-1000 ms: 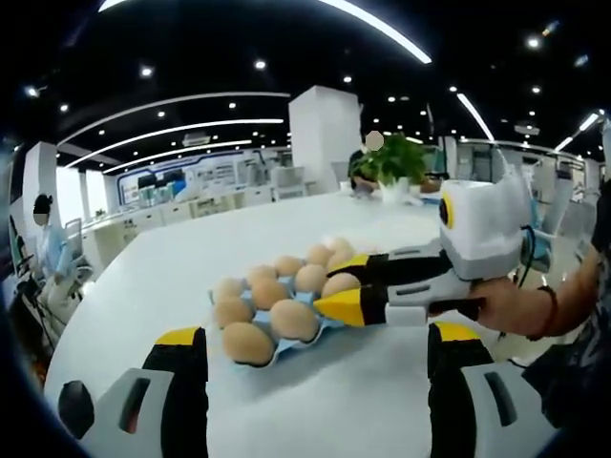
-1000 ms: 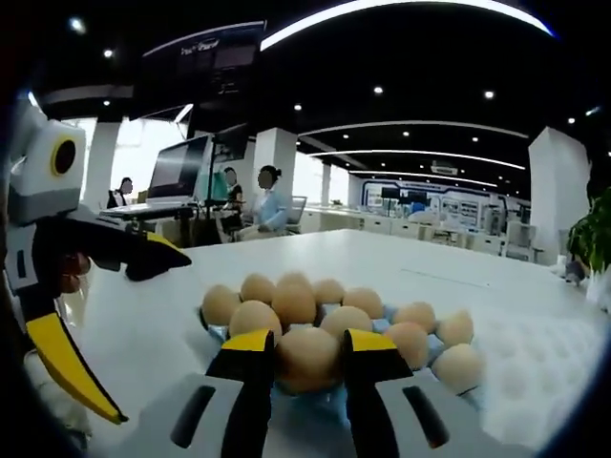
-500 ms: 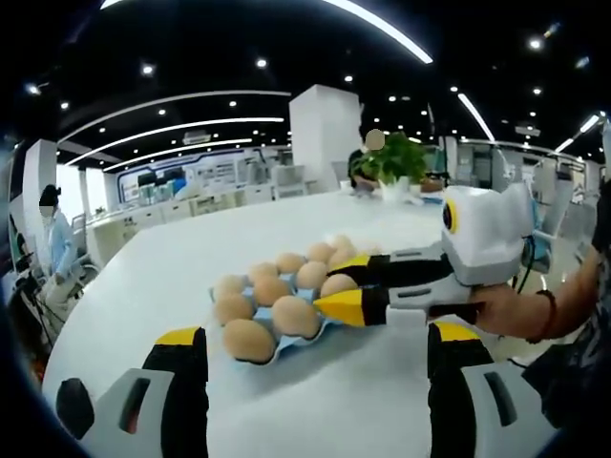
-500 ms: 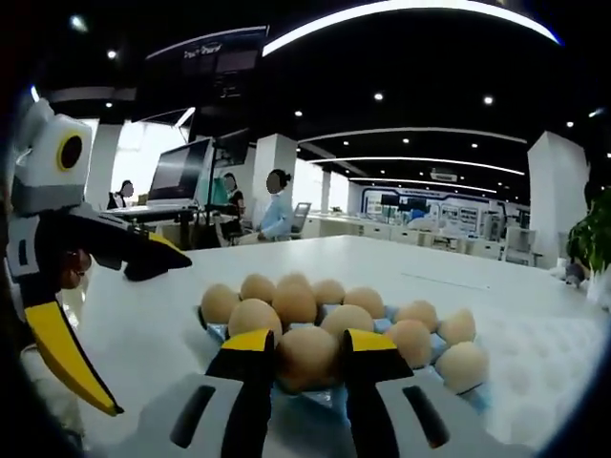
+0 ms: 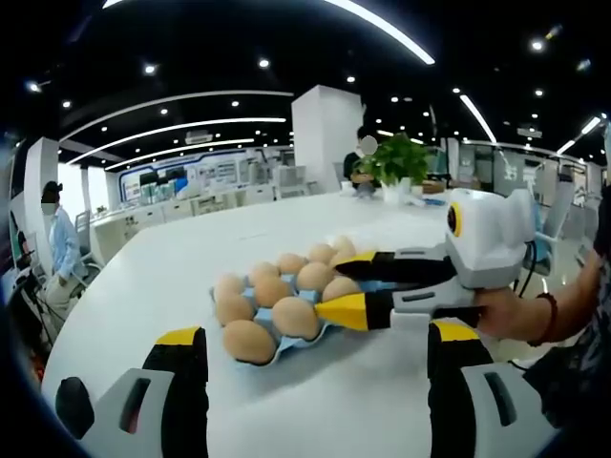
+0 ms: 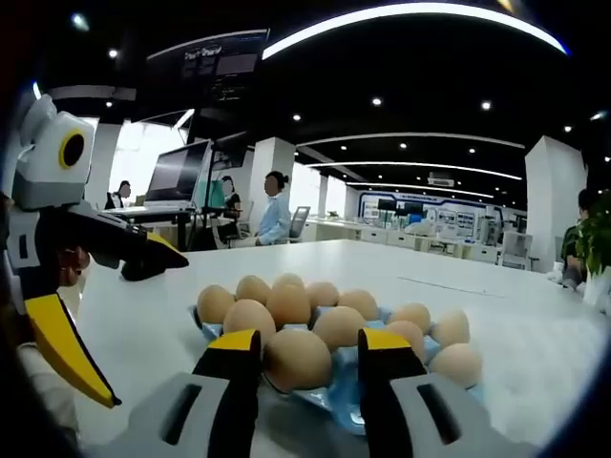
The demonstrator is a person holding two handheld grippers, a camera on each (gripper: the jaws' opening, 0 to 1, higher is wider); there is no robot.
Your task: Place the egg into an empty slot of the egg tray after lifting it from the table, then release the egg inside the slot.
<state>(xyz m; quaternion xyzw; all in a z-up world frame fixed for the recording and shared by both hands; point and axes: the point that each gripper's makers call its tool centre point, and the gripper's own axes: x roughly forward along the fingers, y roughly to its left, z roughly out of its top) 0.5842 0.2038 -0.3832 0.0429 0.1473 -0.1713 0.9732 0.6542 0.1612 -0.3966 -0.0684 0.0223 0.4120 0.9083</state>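
Observation:
A blue egg tray [image 6: 336, 397] on the white table [image 5: 162, 262] holds several brown eggs. The nearest egg [image 6: 298, 360] rests in a front slot between the jaws of my right gripper [image 6: 298, 340], which stand open with a small gap on each side of it. In the left gripper view, the right gripper [image 5: 334, 288] reaches in from the right, its yellow tips on either side of that egg [image 5: 340, 286] at the tray [image 5: 291, 345]. My left gripper [image 5: 318, 332] is held open and empty, short of the tray; the right gripper view shows the left gripper [image 6: 143, 329] at the left, open.
A person's hand [image 5: 511, 313] holds the right gripper. A potted plant [image 5: 396, 160] stands at the table's far side. Desks with monitors [image 6: 177, 172] and seated people lie beyond the table. Bare tabletop surrounds the tray.
My right gripper's jaws have spread apart off the egg, which now sits in the tray slot. The left gripper has stayed put and open.

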